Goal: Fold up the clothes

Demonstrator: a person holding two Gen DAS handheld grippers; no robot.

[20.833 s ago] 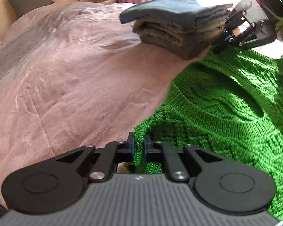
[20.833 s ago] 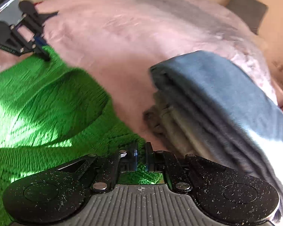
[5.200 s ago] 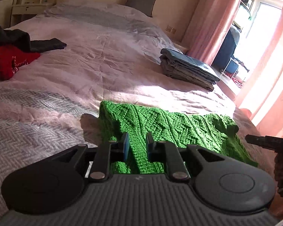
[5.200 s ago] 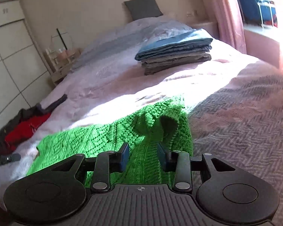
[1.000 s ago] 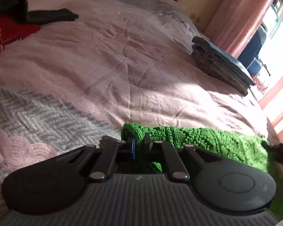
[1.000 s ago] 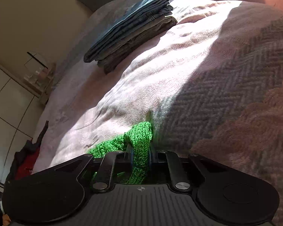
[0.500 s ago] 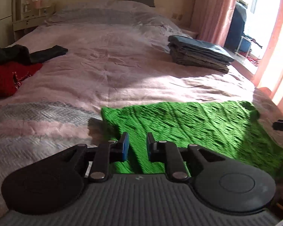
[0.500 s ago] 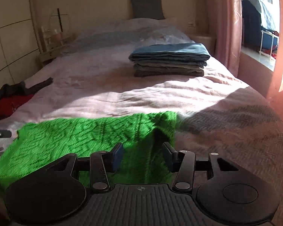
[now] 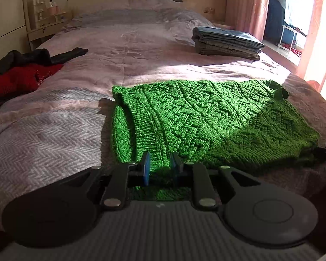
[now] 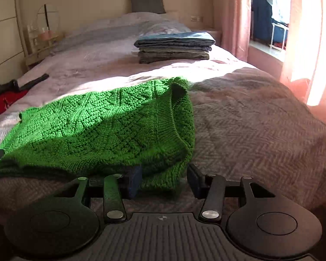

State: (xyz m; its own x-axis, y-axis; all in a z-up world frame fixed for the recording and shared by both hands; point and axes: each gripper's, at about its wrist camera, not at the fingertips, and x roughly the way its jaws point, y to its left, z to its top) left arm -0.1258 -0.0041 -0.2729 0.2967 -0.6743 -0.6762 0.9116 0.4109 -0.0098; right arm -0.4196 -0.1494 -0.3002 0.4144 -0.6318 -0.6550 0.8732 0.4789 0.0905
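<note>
The green cable-knit sweater point(image 9: 206, 121) lies folded into a band across the bed's point(image 10: 260, 117) foot edge, both grippers' fingers point(image 9: 145, 167) having just spread off it, a folded stack point(image 10: 173, 47) done near the window-side edge, red and dark garments point(image 9: 15, 76) left.

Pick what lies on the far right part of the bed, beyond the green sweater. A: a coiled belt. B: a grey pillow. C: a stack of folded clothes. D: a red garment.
C: a stack of folded clothes sits on the bed beyond the green sweater, toward the curtain side; the red garment lies on the opposite side.
</note>
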